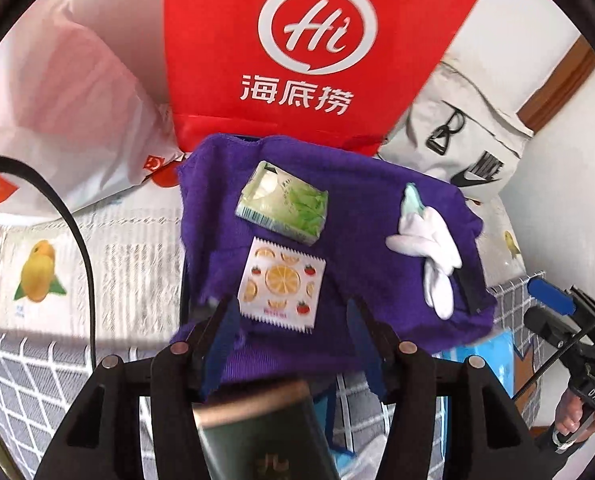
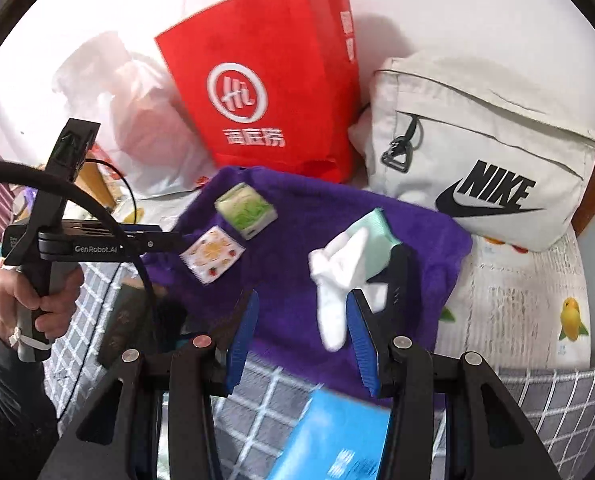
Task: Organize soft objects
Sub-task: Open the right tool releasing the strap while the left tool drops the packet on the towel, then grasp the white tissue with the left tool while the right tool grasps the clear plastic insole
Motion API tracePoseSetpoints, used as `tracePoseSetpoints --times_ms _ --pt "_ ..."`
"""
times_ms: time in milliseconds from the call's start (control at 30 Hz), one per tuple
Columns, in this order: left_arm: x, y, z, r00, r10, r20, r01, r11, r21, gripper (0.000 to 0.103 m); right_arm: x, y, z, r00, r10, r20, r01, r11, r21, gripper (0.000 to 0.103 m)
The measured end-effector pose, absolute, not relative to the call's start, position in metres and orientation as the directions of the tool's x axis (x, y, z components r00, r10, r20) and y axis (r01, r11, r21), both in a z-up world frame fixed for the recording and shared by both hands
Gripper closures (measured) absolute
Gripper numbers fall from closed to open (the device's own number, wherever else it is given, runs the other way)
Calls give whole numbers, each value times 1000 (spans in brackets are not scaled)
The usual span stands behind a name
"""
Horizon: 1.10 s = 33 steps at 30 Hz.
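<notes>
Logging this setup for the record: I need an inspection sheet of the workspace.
Surface: grey grid-patterned cloth.
Job's things: purple fuzzy towel carrying green tissue packet, orange-print sachet, white sock bundle.
Clutter: blue box, dark booklet.
Grippers: left hand-held gripper and right hand-held gripper open, empty.
Cables: black cable.
Surroundings: red paper bag, white Nike bag.
</notes>
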<state>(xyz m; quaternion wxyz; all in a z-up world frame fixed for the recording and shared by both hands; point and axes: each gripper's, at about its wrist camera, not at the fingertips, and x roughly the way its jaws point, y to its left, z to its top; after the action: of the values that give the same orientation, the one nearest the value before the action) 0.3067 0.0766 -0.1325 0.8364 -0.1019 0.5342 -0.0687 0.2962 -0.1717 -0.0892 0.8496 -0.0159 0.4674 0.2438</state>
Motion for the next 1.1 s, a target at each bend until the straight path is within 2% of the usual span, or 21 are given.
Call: tracePoseSetpoints --times_ms 233,300,500,667,833,933,1033,1067,1100 --pt "251 81 -111 450 -206 -869 20 975 -220 47 234 -157 -83 404 436 -804 -465 855 230 57" --pt "230 78 -107 460 -213 -862 40 975 -219 40 218 -154 -82 402 436 -805 -465 855 231 57" --pt "167 74 -109 474 -223 -852 75 974 -214 39 169 -151 -81 373 468 -801 -469 840 273 57" --pt "118 70 -133 444 -224 -867 97 974 -203 38 136 -159 -83 366 483 -796 -449 840 303 57" --pt "94 70 -167 390 -317 -865 94 948 -305 38 109 -166 -82 359 503 -786 -435 835 336 57" --pt "89 67 -182 384 -321 -866 102 947 -306 38 100 -171 -84 354 515 -781 -418 834 360 56" --pt "87 61 -189 403 -331 -853 134 944 -303 41 95 -171 -88 349 504 -790 -409 840 356 56" --pt "87 60 -192 406 -326 -854 141 945 -294 45 94 -171 -90 344 498 -796 -405 843 353 56" --pt "87 59 -193 410 -321 -854 146 947 -286 56 93 -171 -92 342 495 -799 -402 846 351 56"
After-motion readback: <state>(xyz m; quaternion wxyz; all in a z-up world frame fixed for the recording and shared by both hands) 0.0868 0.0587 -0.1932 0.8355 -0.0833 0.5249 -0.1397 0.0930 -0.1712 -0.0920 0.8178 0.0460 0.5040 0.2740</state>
